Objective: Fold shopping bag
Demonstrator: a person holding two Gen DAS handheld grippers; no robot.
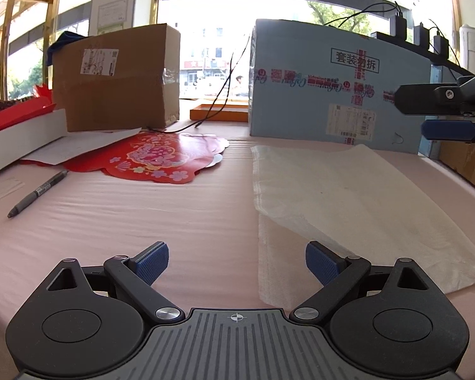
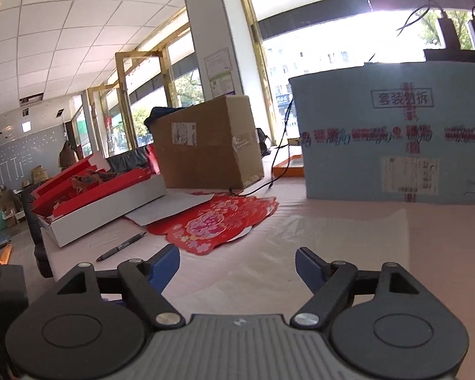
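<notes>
Left gripper (image 1: pixel 237 264): nearest in the left wrist view, low over the pink table cover (image 1: pixel 110 221); fingers spread wide, nothing between them; its right blue pad (image 1: pixel 320 262) is over the near edge of the bag.
Right gripper (image 2: pixel 237 269): fingers wide apart, holding nothing, above the table cover; it also shows at the right edge of the left wrist view, raised above the table.
Shopping bag (image 1: pixel 348 209): white, thin, lying flat on the table cover just ahead and right of the left gripper, one layer folded over another at an angle.
Pen (image 1: pixel 38 193): left of the bag, well apart.
Red paper cutout (image 1: pixel 161 155): farther back, centre-left.
White tray (image 1: pixel 19 145): far left, red items inside.
Brown box (image 1: pixel 117 79): behind the cutout.
Blue box (image 1: pixel 335 88): behind the bag's far edge.
</notes>
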